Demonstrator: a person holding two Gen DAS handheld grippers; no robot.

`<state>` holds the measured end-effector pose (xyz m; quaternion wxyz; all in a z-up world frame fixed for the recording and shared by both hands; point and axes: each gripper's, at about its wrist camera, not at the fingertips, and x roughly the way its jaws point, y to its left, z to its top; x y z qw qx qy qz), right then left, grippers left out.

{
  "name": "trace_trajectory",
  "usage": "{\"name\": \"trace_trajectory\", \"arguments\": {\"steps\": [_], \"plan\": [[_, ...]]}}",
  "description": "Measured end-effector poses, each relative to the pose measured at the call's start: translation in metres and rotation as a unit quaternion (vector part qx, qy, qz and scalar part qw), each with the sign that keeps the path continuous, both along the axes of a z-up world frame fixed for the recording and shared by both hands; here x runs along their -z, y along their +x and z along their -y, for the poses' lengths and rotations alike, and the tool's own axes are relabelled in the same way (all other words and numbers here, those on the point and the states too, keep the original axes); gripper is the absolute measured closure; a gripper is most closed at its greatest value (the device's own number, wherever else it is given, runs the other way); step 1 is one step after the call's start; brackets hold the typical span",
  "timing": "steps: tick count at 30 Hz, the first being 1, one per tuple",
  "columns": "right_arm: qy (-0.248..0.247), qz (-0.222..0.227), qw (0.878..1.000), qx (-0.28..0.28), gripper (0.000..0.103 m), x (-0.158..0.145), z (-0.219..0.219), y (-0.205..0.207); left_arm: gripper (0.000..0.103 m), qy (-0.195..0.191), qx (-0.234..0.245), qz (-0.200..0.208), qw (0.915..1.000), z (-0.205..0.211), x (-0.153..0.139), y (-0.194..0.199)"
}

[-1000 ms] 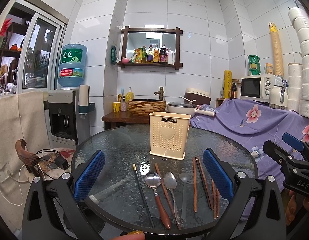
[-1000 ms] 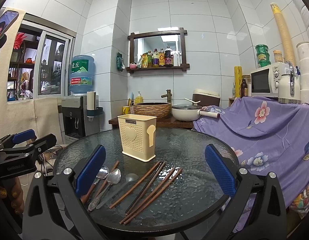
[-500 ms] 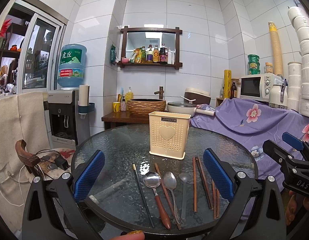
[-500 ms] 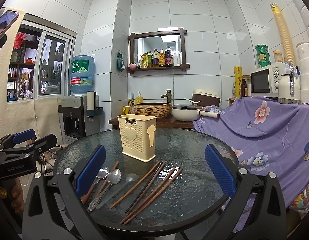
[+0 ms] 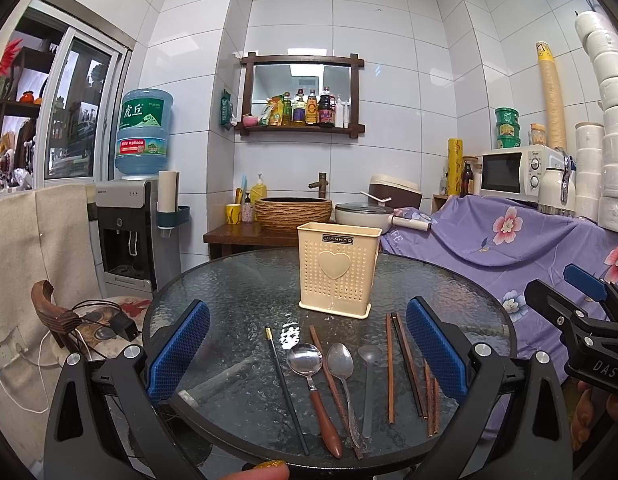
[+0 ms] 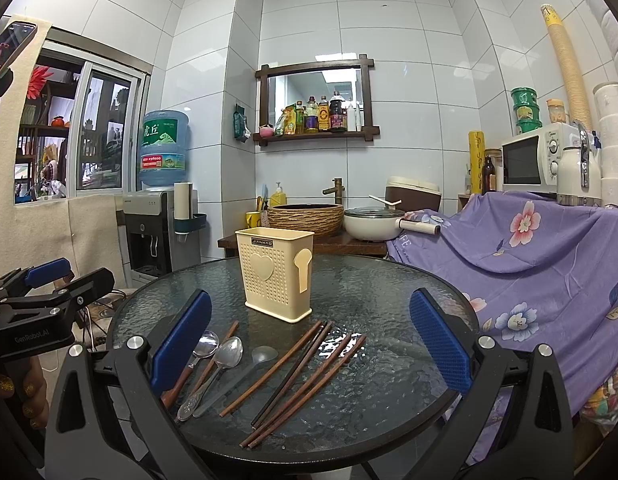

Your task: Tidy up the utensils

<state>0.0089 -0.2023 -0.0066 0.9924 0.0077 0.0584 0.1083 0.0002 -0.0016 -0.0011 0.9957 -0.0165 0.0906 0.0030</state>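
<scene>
Two hand-held tools hover at the near edge of a round glass bench (image 5: 237, 280) in a tiled kitchen corner, both spread wide and holding nothing. The left tool (image 5: 307, 354) has its blue pads (image 5: 177, 350) released, and straight ahead of it, between its fingers, lie a black chopstick (image 5: 287, 388), a wooden-handled spoon (image 5: 313, 384), a metal spoon (image 5: 343, 376) and a translucent spoon (image 5: 368, 376). Brown chopsticks (image 5: 390, 368) lie just inside its right finger. Beyond the utensils, farther along the tool's line, a cream perforated utensil holder (image 5: 337, 268) stands upright on the glass, apart from them. The right tool (image 6: 309, 344) is likewise unclenched; ahead of it the chopsticks (image 6: 305, 372) fan diagonally, the spoons (image 6: 225, 360) lie by its left finger, and the holder stands ahead, slightly left. A hand (image 6: 21, 392) with gold-painted nails grips the left tool's handle at the right view's left edge.
</scene>
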Motion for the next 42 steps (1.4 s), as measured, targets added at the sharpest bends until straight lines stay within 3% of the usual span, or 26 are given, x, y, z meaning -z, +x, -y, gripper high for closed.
{"name": "trace_trajectory", "arguments": {"steps": [35,38,42], "plan": [[-0.002,-0.005,1.0,-0.001,0.005,0.002,-0.001,0.0,0.006,0.002,-0.002,-0.004,1.0,0.0,0.002,0.001],[-0.01,-0.019,1.0,0.006,0.005,0.005,-0.001,0.008,0.006,0.005,-0.008,-0.026,0.9996,-0.004,0.006,0.01],[-0.032,-0.065,0.997,0.025,0.005,0.013,0.001,0.036,0.006,0.001,-0.022,-0.088,0.9959,-0.021,0.014,0.04]]}}
